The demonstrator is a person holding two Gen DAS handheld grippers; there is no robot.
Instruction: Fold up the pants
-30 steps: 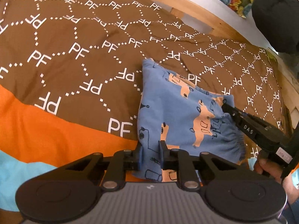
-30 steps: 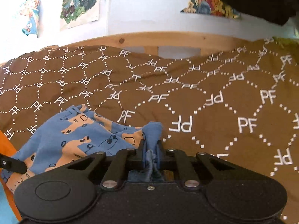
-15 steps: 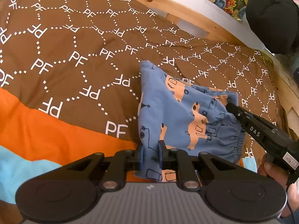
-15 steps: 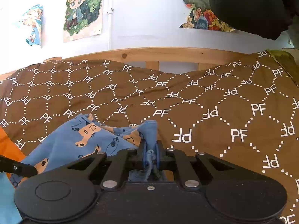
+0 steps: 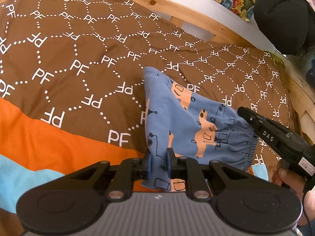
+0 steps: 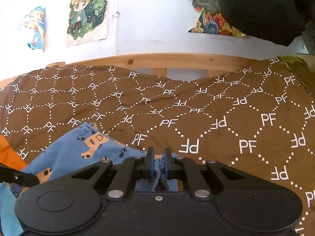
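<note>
The blue pants (image 5: pixel 177 122) with orange car prints lie on the brown bedspread, with the elastic waistband at the right. My left gripper (image 5: pixel 159 157) is shut on the near edge of the pants. My right gripper (image 6: pixel 158 162) is shut on a bunched bit of the pants' blue cloth (image 6: pixel 69 153). It also shows in the left wrist view (image 5: pixel 241 111), at the waistband end, with a hand behind it. The left gripper's finger (image 6: pixel 17 177) shows at the left edge of the right wrist view.
The brown bedspread (image 5: pixel 78 59) with white PF letters has orange and light blue bands (image 5: pixel 49 147) near me. A wooden bed frame (image 6: pixel 177 61) runs along the far side below a wall with posters. A black garment (image 5: pixel 285 15) hangs at the upper right.
Both grippers have pulled back toward me, still gripping the pants. The pants have slid nearer and lie more stretched out between them.
</note>
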